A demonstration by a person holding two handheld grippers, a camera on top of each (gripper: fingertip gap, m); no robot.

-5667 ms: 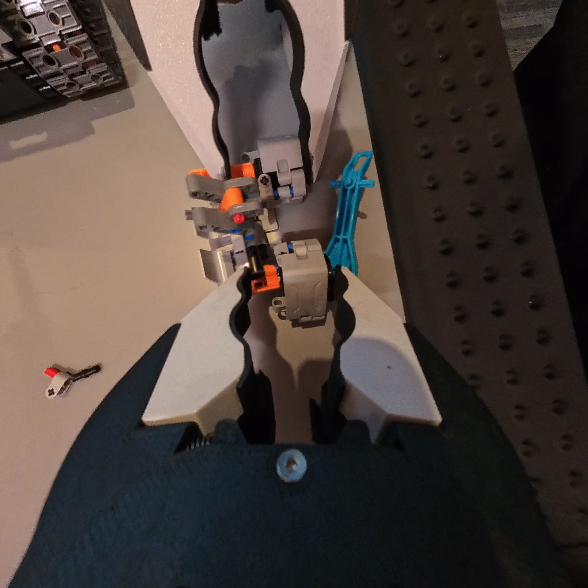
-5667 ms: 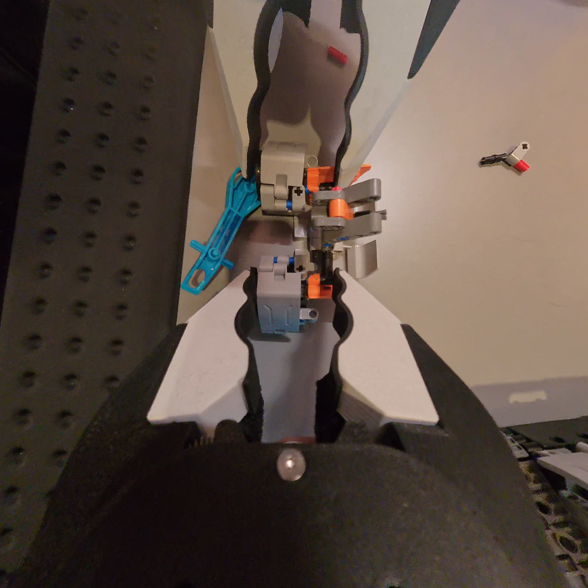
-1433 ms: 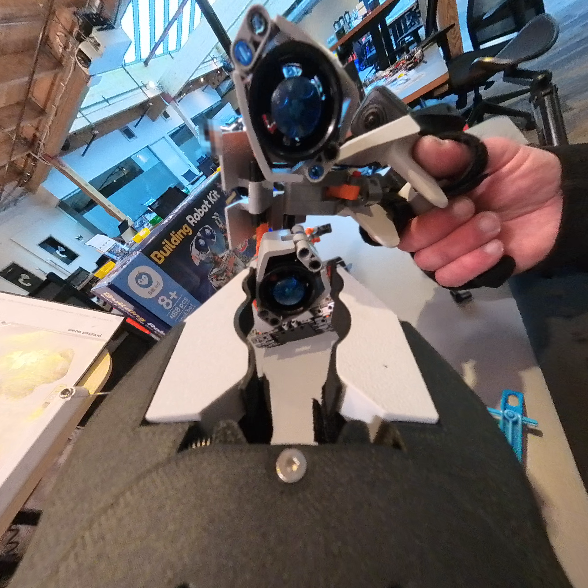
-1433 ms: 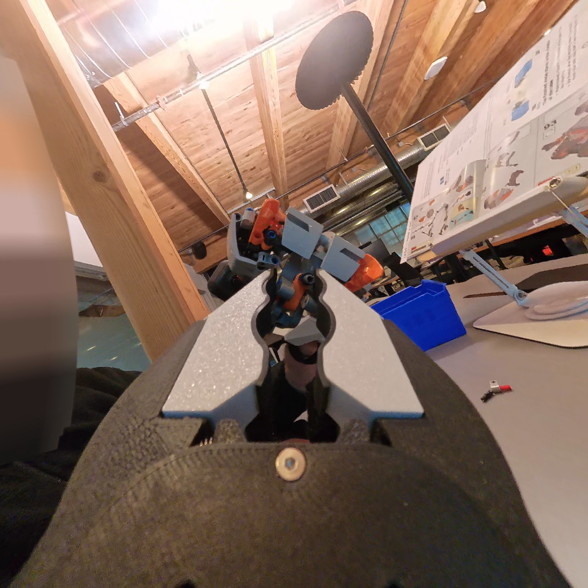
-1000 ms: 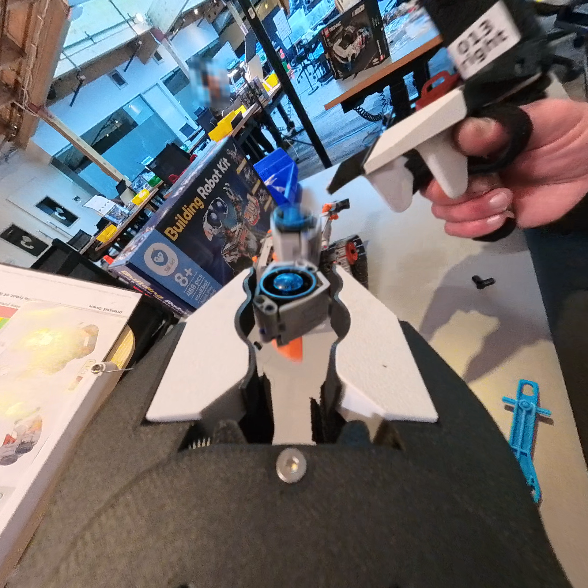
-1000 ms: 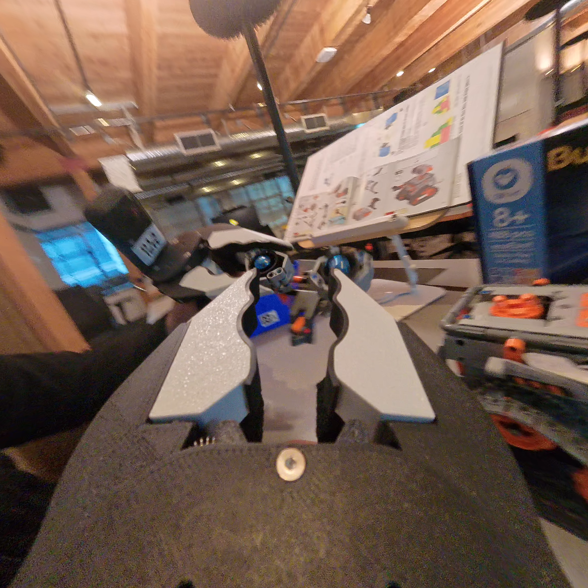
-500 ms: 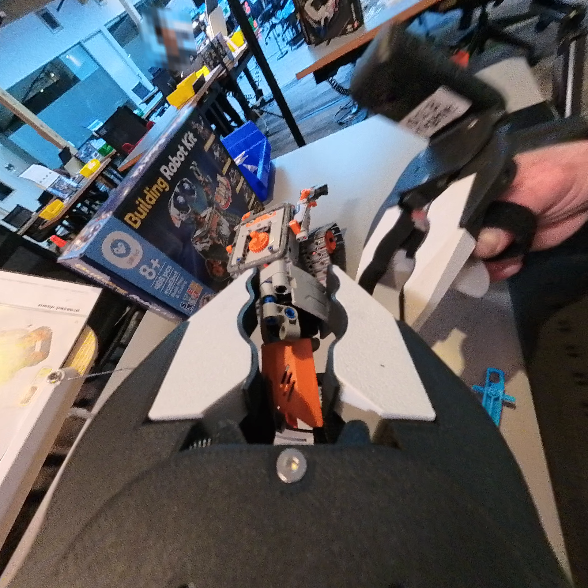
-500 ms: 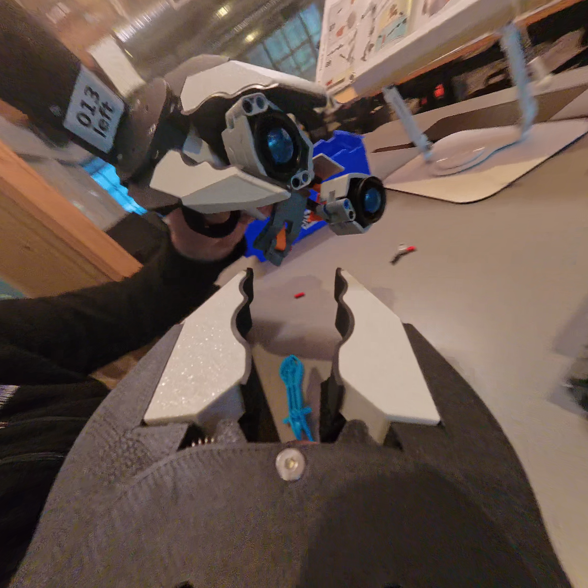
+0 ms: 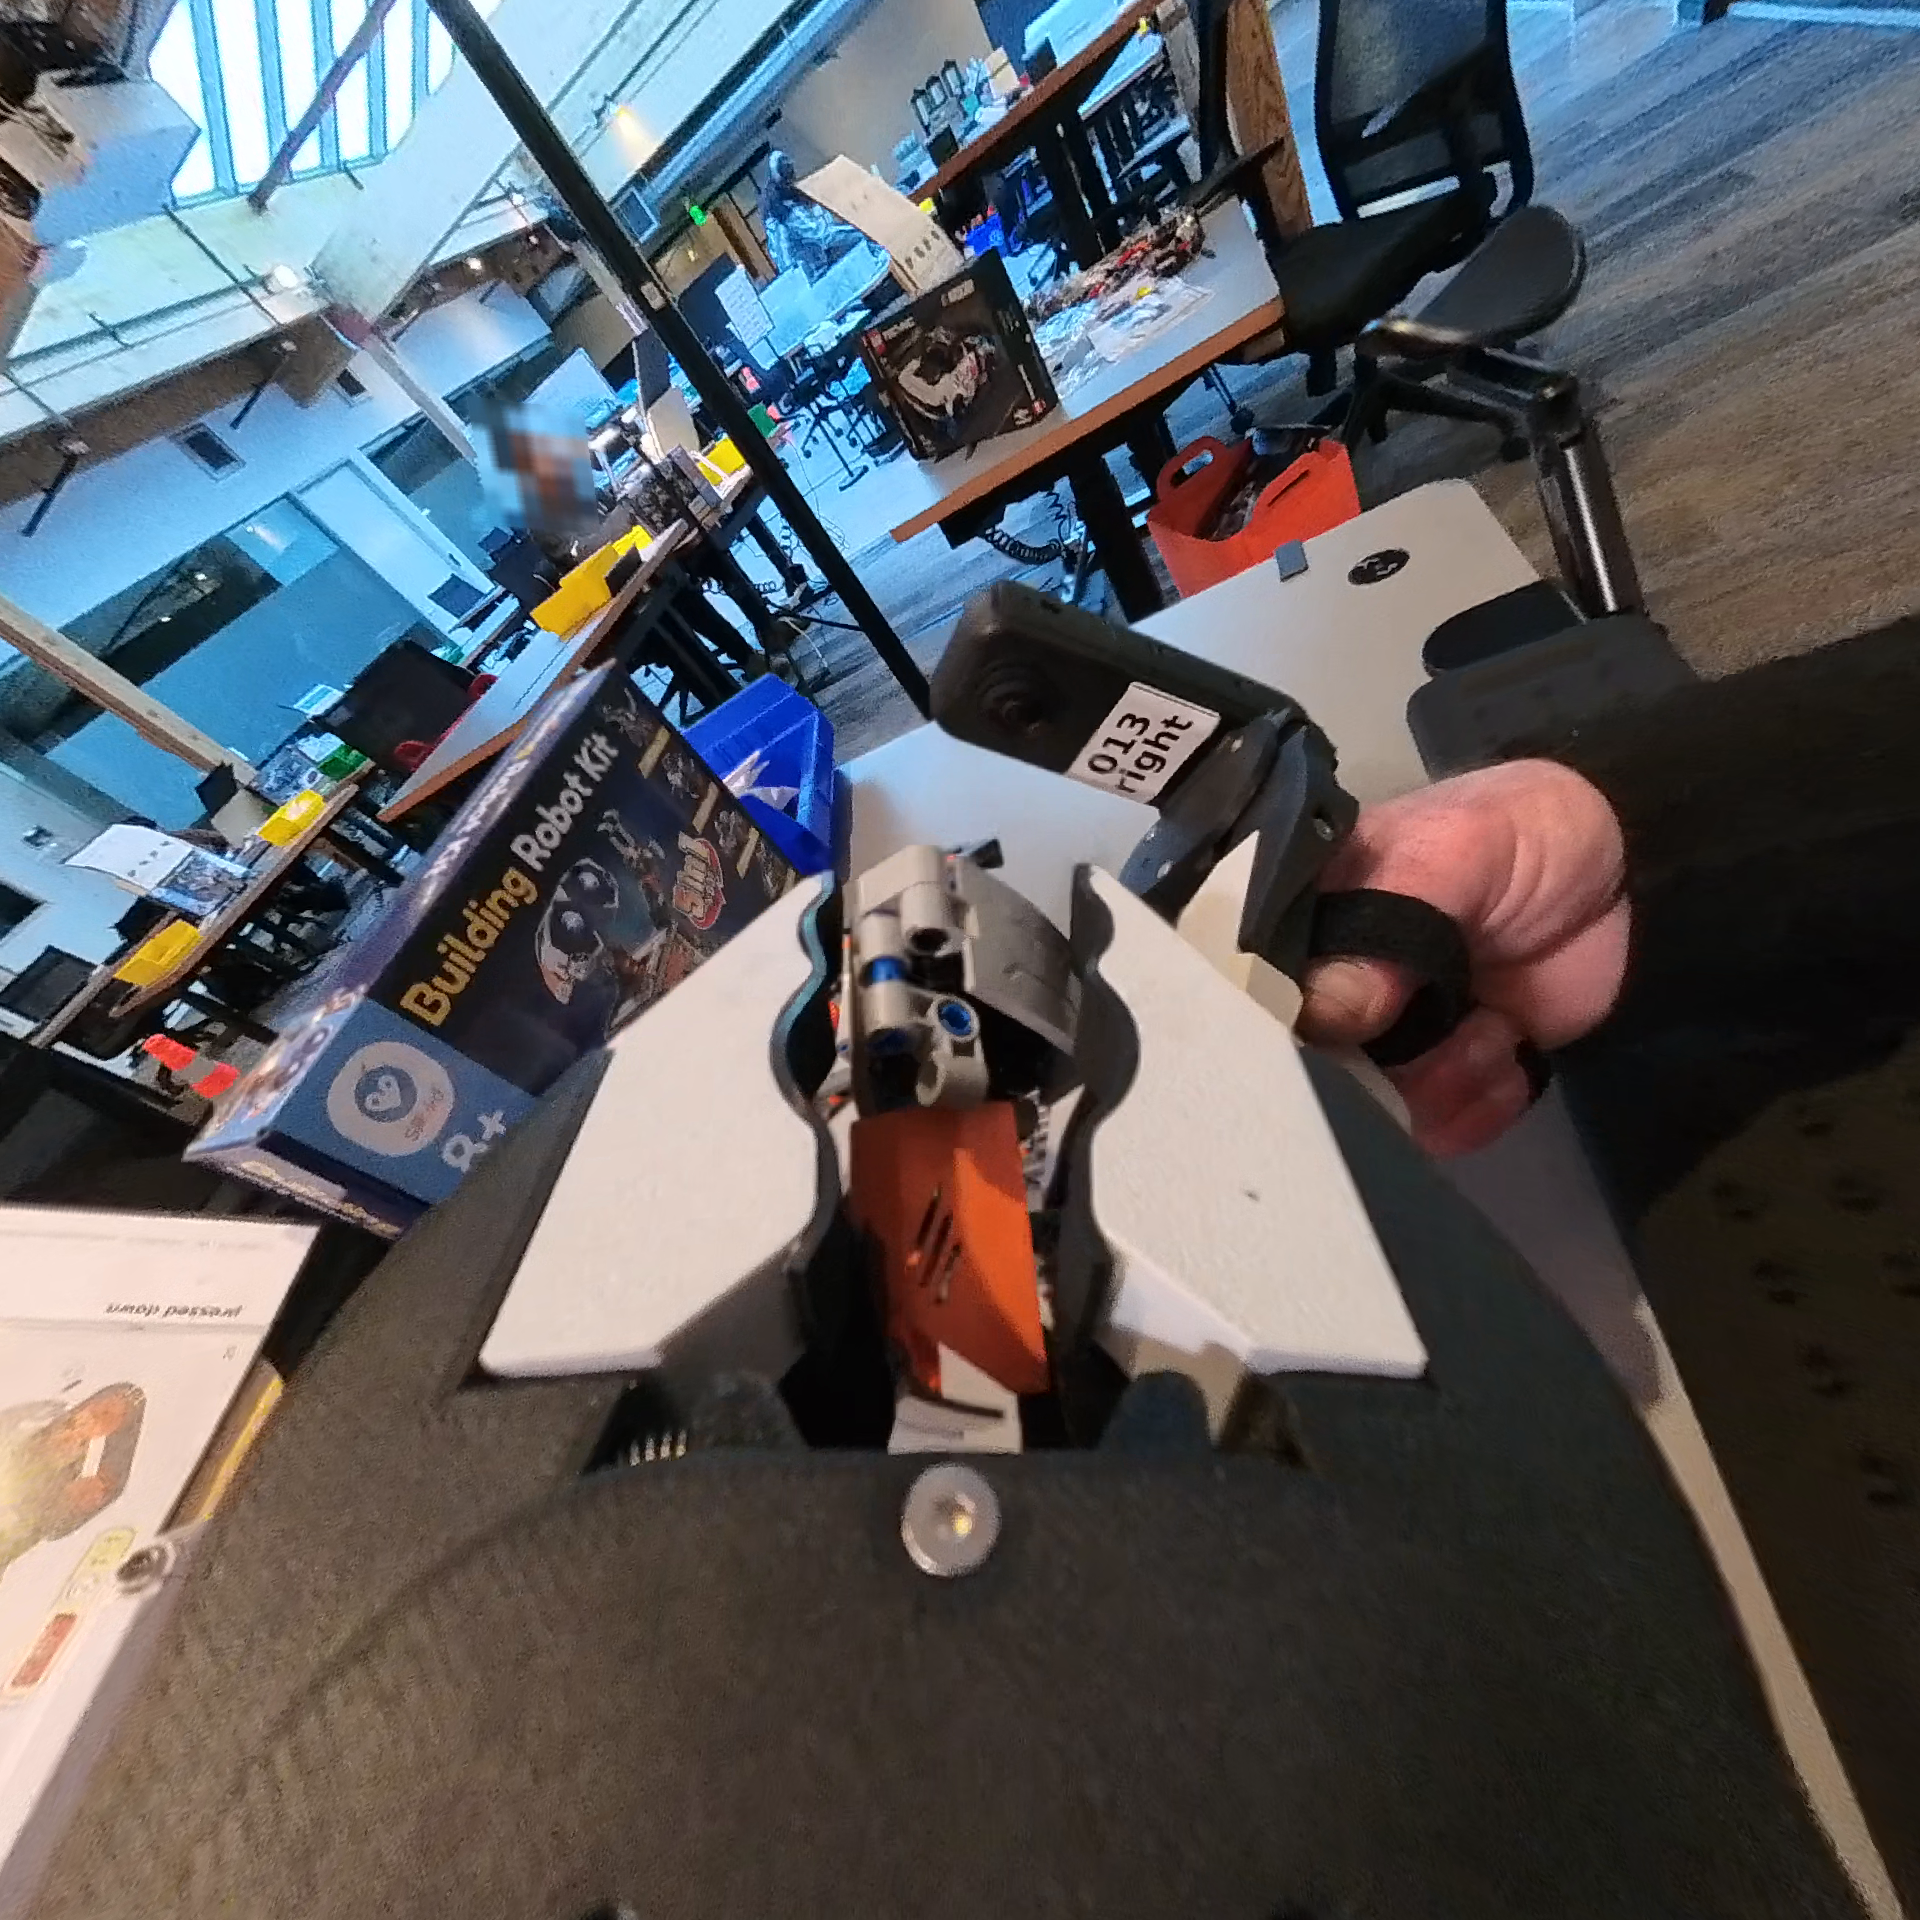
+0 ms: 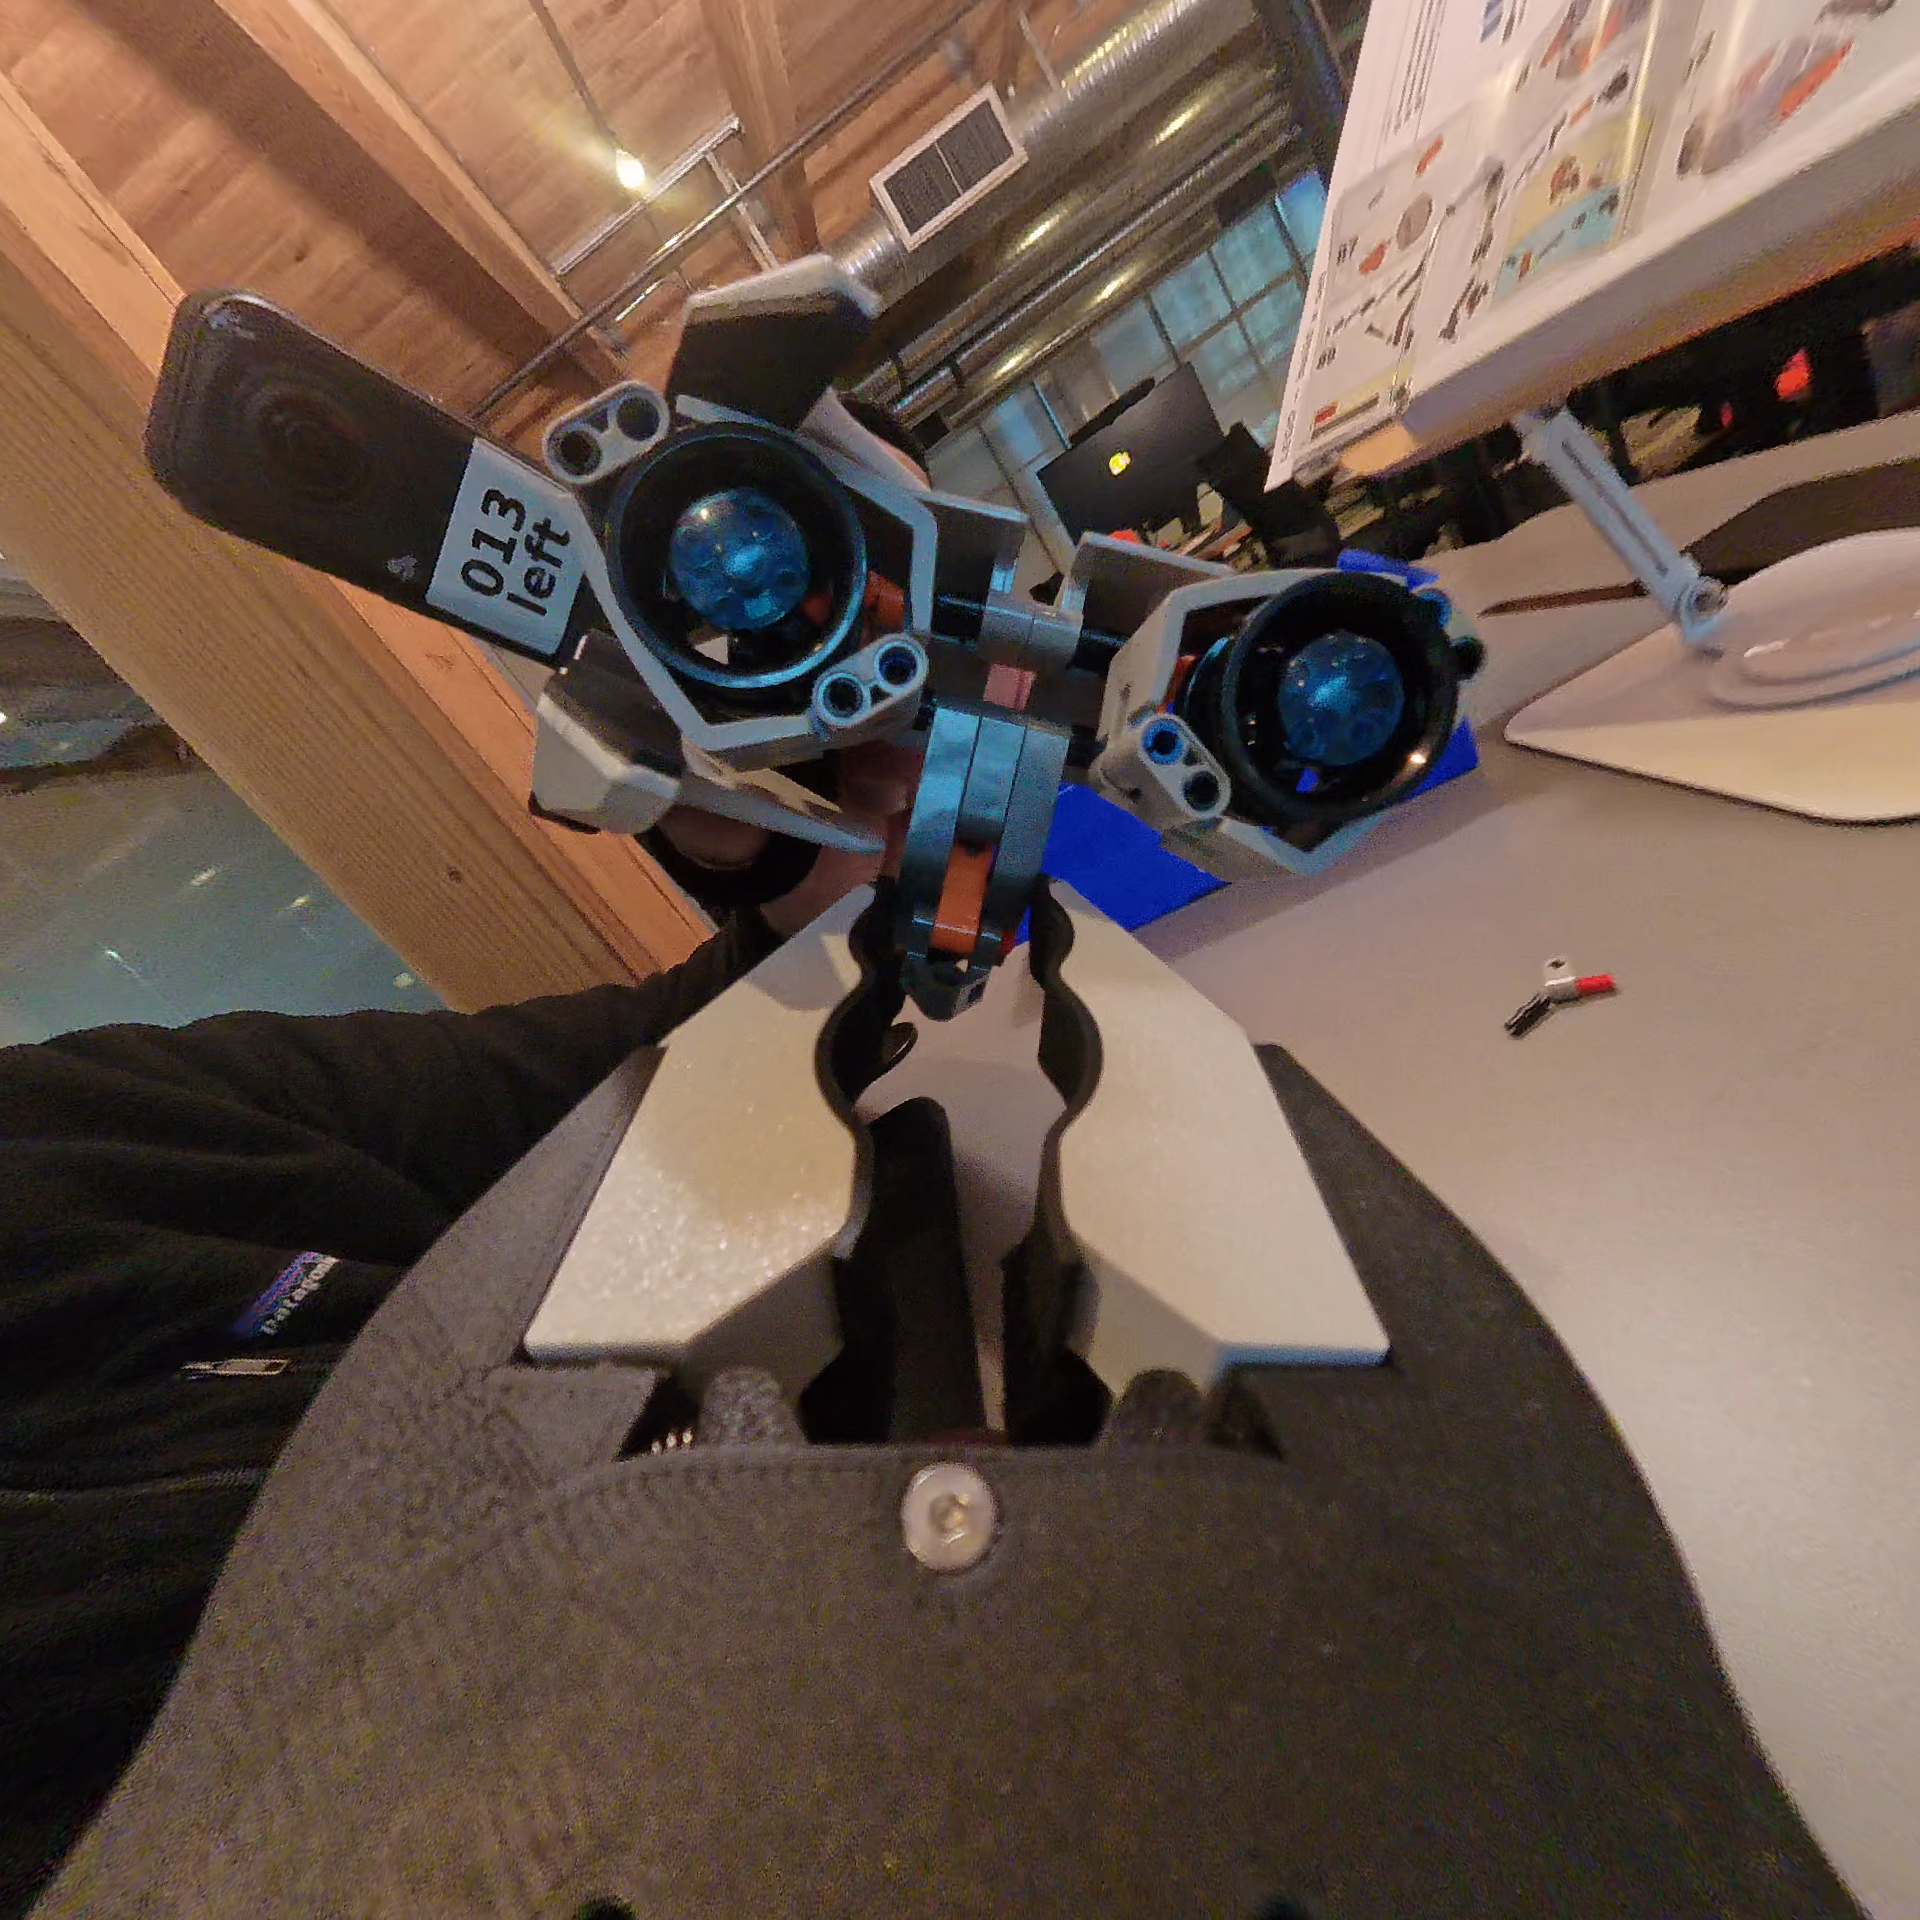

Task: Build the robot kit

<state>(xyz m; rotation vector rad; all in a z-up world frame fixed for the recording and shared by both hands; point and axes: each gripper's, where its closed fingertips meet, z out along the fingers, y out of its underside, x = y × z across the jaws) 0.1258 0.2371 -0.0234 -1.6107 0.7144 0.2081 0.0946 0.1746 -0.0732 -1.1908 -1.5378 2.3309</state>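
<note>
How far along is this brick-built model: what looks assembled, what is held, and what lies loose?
Assembled: the brick-built head has two grey housings with blue lenses, joined over a grey-and-orange stem. In hand: the left gripper is shut on it; the right gripper has its tips on either side of the stem, contact unclear. Loose: a small red-tipped connector piece on the table.

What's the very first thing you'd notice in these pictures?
The toy robot head with two big blue eyes, staring straight into the right wrist view just above the open right gripper. The left gripper is shut on it, an orange piece showing between its fingers. Behind stands a blue kit box.
</note>
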